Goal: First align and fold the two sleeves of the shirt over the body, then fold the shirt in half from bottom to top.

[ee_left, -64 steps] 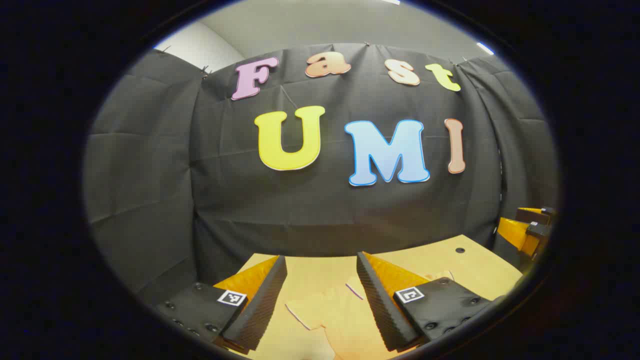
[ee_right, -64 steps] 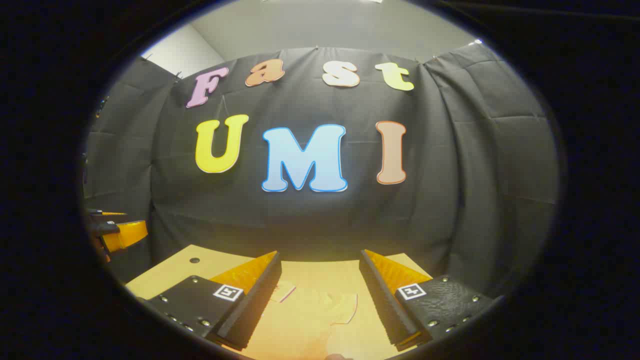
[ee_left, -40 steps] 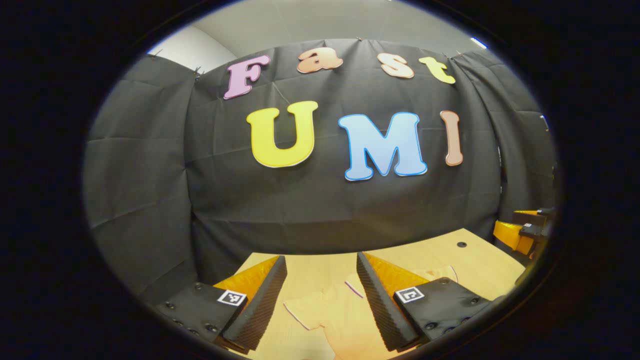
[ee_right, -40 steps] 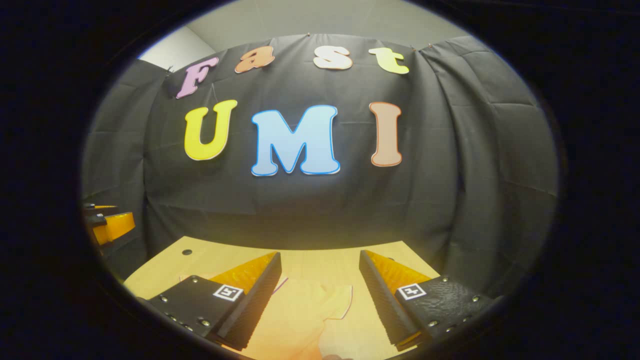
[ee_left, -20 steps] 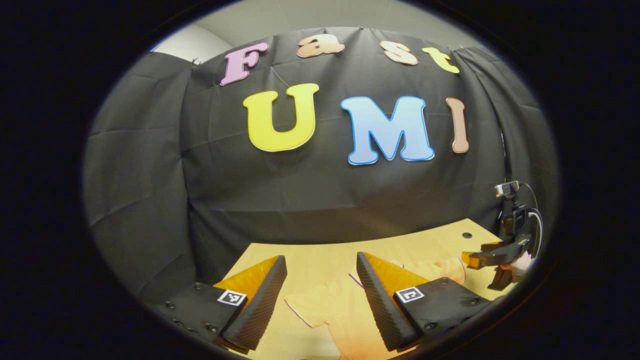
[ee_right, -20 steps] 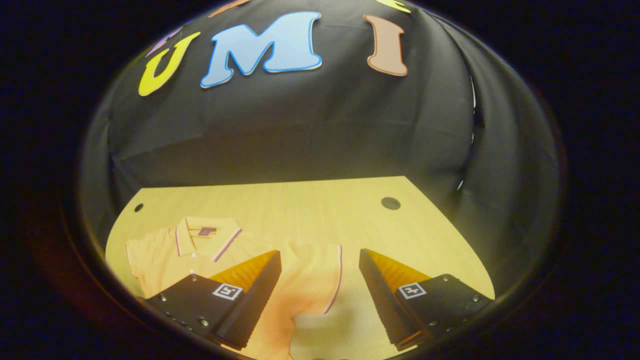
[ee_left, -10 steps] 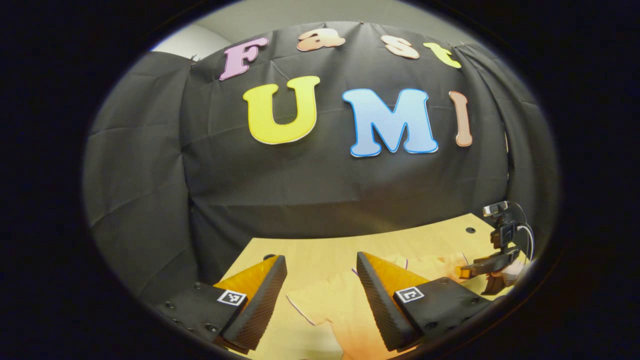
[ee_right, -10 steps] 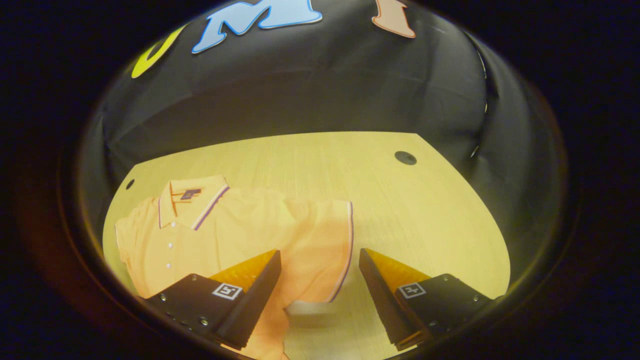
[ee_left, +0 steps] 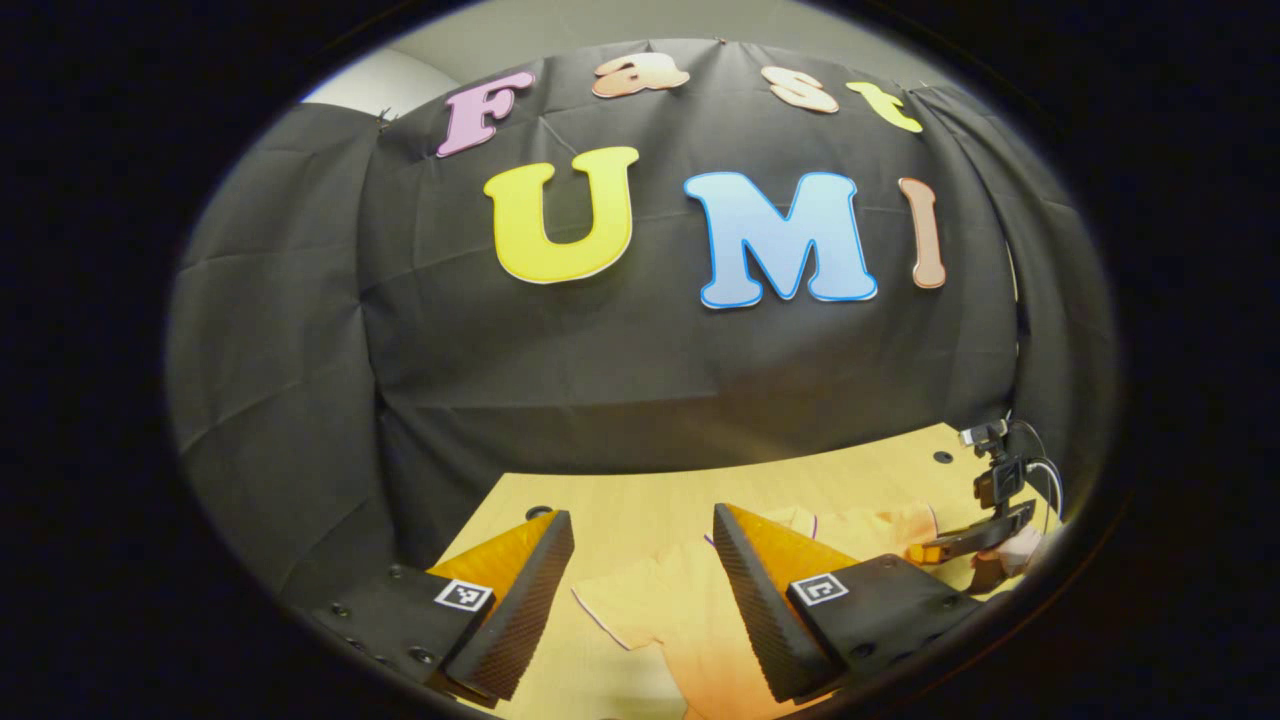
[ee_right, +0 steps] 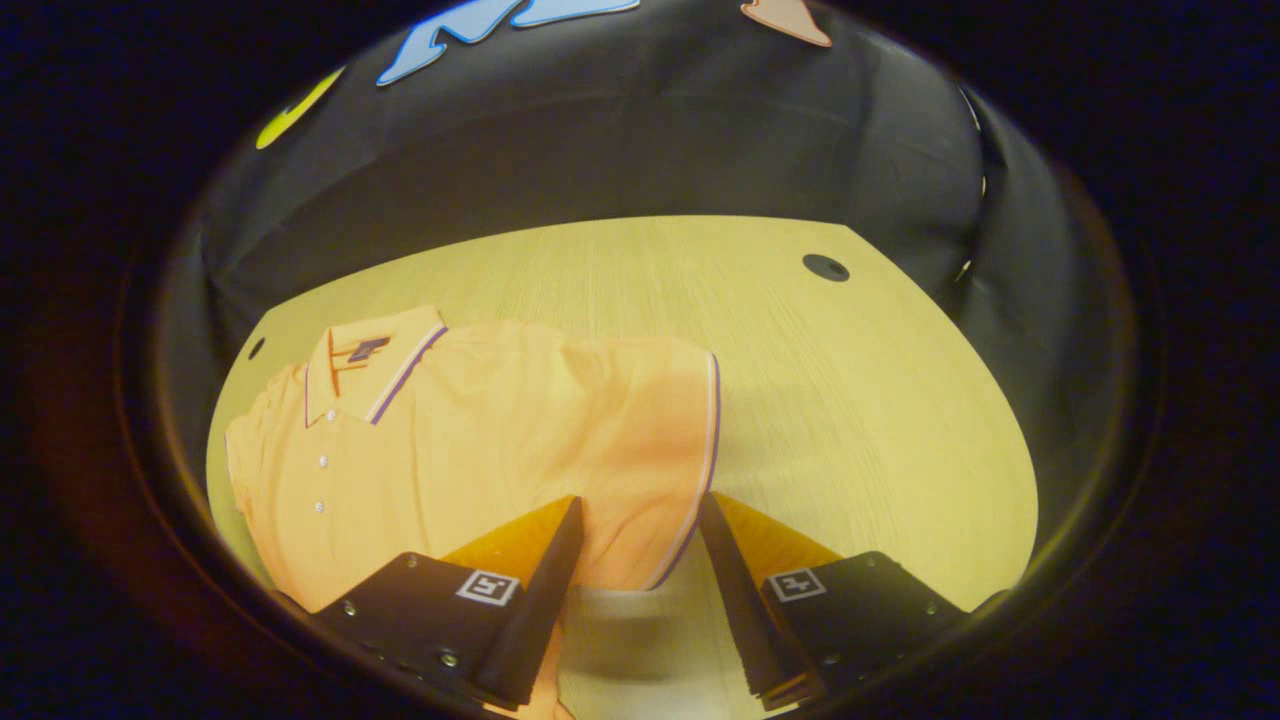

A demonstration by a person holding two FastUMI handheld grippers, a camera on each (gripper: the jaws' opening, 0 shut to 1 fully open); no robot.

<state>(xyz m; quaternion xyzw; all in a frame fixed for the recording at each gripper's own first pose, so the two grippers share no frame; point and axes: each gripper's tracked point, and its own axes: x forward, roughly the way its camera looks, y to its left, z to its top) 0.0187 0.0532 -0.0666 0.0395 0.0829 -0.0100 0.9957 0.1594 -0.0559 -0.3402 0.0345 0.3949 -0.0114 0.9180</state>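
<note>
An orange polo shirt (ee_right: 480, 430) with purple-trimmed collar (ee_right: 375, 360) lies flat on the wooden table (ee_right: 800, 380). Its sleeve (ee_right: 660, 440) spreads toward my right gripper (ee_right: 638, 510), whose fingers stand partly closed on either side of the sleeve's lower corner, still with a gap and not pressing. In the left gripper view the shirt's other sleeve (ee_left: 650, 600) lies below and between the fingers of my left gripper (ee_left: 640, 520), which is open and held above the cloth. The right gripper (ee_left: 935, 548) shows low at the far right there, over the shirt.
A round hole (ee_right: 825, 267) sits near the table's far right corner, a smaller one (ee_right: 256, 348) at the far left. The black cloth wall closes the table's back and sides. Bare wood lies right of the shirt. A hand (ee_left: 1020, 548) holds the right gripper.
The right gripper has tipped down and come lower over the sleeve, and its fingers have narrowed around the sleeve's corner. The left gripper has tilted slightly down, still open.
</note>
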